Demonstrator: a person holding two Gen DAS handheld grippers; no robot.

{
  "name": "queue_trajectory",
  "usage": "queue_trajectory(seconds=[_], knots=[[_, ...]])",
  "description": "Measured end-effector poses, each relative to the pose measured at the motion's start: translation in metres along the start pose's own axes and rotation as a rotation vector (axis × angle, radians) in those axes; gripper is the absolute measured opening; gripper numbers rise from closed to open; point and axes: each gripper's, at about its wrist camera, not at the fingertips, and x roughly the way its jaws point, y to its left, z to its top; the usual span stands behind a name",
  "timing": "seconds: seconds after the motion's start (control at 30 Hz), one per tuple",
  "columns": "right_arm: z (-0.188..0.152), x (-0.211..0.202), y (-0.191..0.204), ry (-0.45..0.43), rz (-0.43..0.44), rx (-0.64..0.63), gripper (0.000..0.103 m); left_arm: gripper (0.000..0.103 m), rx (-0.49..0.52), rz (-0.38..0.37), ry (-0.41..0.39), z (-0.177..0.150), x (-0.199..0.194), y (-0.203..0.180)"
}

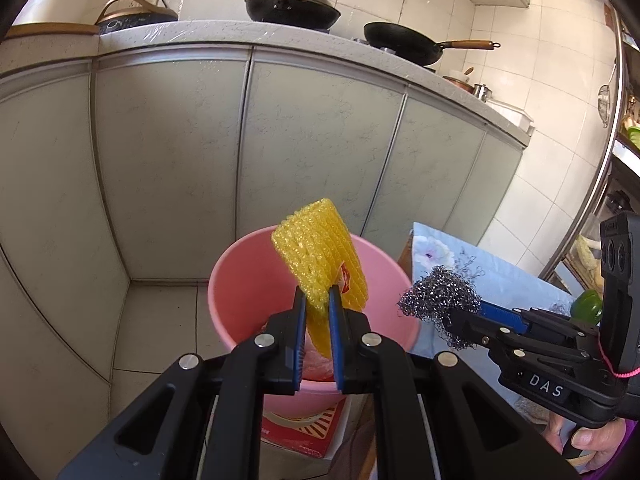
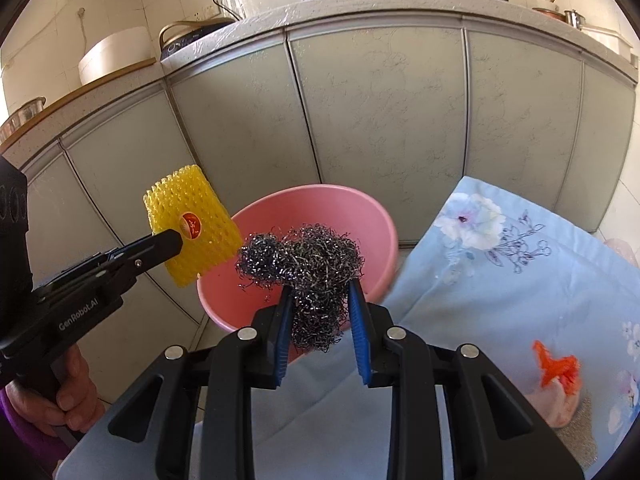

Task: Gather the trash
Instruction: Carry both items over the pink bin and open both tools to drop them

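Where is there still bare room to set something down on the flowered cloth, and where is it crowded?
The flowered cloth lies bare between the printed flower and the orange-topped bag at its right edge. It is crowded at the pink bucket: left gripper with the yellow foam net, right gripper with the steel wool.

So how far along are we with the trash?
Done: something reddish already lies in the pink bucket. In hand: the left hand-held gripper grips a yellow foam net over the bucket; the right hand-held gripper grips a steel wool wad near its rim. Left: drop both, then the orange-topped wad on the floral cloth.
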Motion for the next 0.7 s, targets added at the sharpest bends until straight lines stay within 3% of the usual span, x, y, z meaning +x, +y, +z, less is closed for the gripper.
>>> queue_trajectory(seconds=[0.5, 0.7], knots=[[0.003, 0.049, 0.001, 0.095, 0.029, 0.028, 0.027, 0.011, -0.012, 0.063, 0.106, -0.014, 0.040, 0.015], [0.001, 0.057, -0.002, 0.119, 0.054, 0.052, 0.038, 0.023, -0.030, 0.081, 0.130, -0.013, 0.047, 0.018]])
